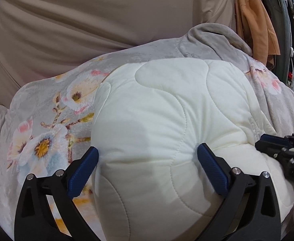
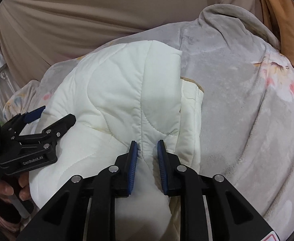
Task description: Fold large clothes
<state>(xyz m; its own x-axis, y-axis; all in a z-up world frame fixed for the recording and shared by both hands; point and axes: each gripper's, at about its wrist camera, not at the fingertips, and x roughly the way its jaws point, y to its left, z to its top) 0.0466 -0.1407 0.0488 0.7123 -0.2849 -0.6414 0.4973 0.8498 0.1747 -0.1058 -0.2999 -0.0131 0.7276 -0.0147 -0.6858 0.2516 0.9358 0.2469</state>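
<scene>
Jacket: a white quilted jacket, bunched into a thick bundle, lies on a grey flowered blanket.
Left tool: fingers spread wide, straddling the bundle's near end.
Right tool: fingers narrow, pinching a ridge of the jacket.
Backdrop: beige cloth.

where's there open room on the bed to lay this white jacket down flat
Free: floral blanket right of the white quilted jacket, and a strip left of it. Crowded: near edge, where left gripper and right gripper meet.
</scene>
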